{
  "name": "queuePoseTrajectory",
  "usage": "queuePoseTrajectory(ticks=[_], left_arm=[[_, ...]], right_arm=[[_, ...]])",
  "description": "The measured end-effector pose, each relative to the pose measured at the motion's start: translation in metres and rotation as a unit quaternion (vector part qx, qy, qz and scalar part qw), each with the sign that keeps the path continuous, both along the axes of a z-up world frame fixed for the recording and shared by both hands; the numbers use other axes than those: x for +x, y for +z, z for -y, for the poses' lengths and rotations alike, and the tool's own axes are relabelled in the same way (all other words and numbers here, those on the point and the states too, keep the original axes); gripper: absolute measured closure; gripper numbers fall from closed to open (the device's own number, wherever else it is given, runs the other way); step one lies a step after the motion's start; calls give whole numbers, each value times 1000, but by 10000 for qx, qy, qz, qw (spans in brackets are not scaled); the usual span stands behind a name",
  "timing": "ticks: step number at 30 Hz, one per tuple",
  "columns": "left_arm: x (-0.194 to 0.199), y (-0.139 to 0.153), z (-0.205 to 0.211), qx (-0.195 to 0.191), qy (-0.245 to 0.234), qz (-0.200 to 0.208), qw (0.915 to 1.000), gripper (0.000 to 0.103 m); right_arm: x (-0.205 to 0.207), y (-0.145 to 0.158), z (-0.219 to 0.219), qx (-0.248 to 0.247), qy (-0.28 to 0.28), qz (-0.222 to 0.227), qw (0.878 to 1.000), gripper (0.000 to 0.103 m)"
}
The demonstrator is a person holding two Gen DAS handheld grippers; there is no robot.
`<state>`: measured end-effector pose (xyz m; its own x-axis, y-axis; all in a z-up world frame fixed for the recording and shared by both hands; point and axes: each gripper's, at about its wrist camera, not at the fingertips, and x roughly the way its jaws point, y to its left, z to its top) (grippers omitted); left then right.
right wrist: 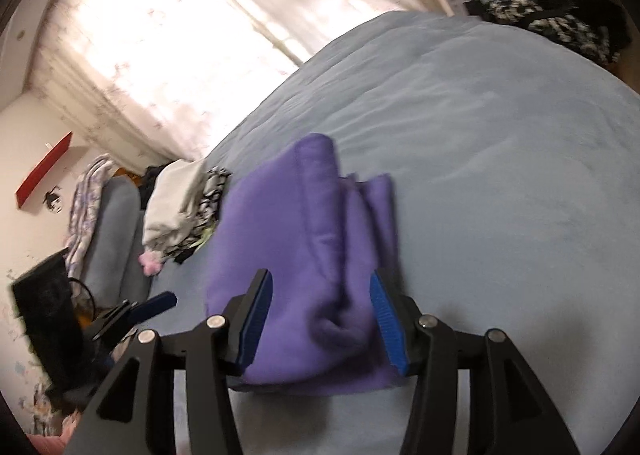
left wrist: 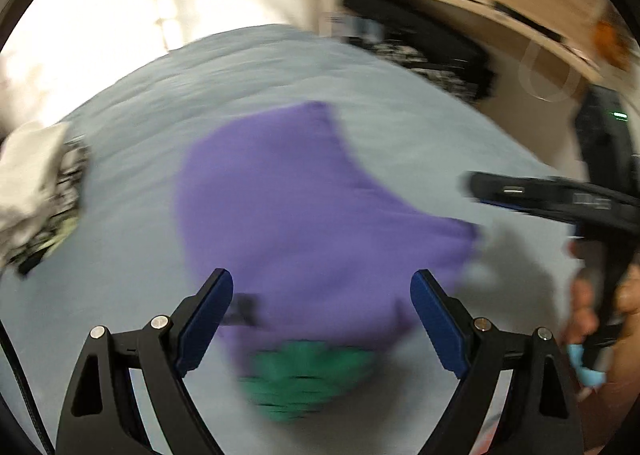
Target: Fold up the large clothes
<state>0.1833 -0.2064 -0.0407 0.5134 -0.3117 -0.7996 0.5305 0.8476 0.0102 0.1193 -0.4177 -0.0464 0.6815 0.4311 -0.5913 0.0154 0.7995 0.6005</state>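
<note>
- On the blue bed [right wrist: 500, 127]: folded purple garment [right wrist: 304, 239], lying flat.
- Left gripper [left wrist: 322, 319]: wide open, empty, above it.
- Right gripper [right wrist: 320, 319]: half open, straddling the garment, pads not pressing it.

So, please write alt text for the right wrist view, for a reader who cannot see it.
A folded purple garment lies on a pale blue bed cover, between the open blue-padded right tongs, which do not press it. A pile of other clothes sits at the left, before a bright curtained window.
</note>
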Motion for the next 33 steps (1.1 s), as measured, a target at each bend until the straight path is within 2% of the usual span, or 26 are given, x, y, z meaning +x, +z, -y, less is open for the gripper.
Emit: queuePoseTrajectory(ticks=[2,4,7,12,14,15,16,19,24,27,29,31,33], left_arm=[[18,-7,-20,70,412,-126,9990,14],[37,-18,-39,-53,692,-473,9965,14],[60,-39,-55,-242,887,-988,9908,14],[80,-60,-60,-657,847,-1337,9852,14],[84,-62,-59,-692,838,-1363,9847,14],[86,-64,-58,-694,824,-1362,9848,13],[87,-66,-57,-673,816,-1353,9851,12],[92,-65,-51,-587,821,-1342,9858,7],[91,-69,-40,-521,799,-1177,9885,0],[85,-83,-31,-599,673,-1217,9885,0],[83,-89,-30,-759,704,-1146,9880,0],[83,-91,-32,-883,753,-1019,9880,0],[84,-89,-37,-969,790,-1057,9865,0]], right_arm=[[16,0,-7,39,327,-115,9994,52],[33,-7,-16,5,590,-391,9975,52],[57,-29,-27,3,953,-934,9911,52],[74,-65,-34,-15,1079,-1503,9827,52],[74,-72,-34,169,1049,-1479,9833,54],[73,-75,-36,295,1089,-1416,9835,70],[71,-78,-37,349,1080,-1404,9836,79],[63,-83,-37,484,865,-1295,9866,83],[22,-91,-25,1220,392,-1006,9866,86],[2,-135,-28,1567,74,-1303,9790,86],[-3,-152,-28,1751,-83,-1270,9763,88],[-1,-146,-30,1592,-58,-1257,9792,87],[3,-128,-38,1154,148,-1208,9858,82]])
